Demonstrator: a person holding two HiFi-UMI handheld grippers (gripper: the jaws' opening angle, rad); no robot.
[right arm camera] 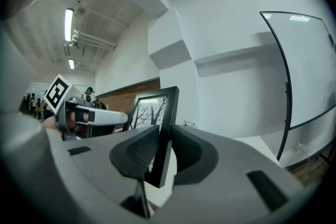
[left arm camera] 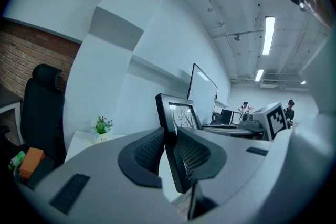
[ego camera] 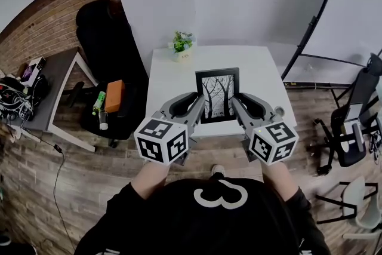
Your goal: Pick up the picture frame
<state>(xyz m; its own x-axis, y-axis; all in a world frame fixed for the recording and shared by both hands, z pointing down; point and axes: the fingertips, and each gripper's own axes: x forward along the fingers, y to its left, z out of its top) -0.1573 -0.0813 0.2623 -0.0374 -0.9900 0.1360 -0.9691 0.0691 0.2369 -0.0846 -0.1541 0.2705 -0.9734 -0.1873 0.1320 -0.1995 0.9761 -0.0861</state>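
Observation:
The picture frame (ego camera: 218, 95) is black, with a print of bare trees. It is held upright over the front part of the white table (ego camera: 262, 74), between the two grippers. My left gripper (ego camera: 199, 106) is shut on its left edge and my right gripper (ego camera: 237, 106) on its right edge. In the left gripper view the frame (left arm camera: 177, 113) runs between the ribbed pads, with that gripper (left arm camera: 169, 147) closed on its border. The right gripper view shows the frame (right arm camera: 157, 107) pinched the same way by the right gripper (right arm camera: 164, 149). Whether its bottom edge touches the table is hidden.
A small potted plant (ego camera: 182, 45) stands at the table's far left edge. A black chair (ego camera: 107, 27) and an orange box (ego camera: 114, 95) sit left of the table, beside a grey desk (ego camera: 57, 77). An office chair (ego camera: 352, 134) stands on the right.

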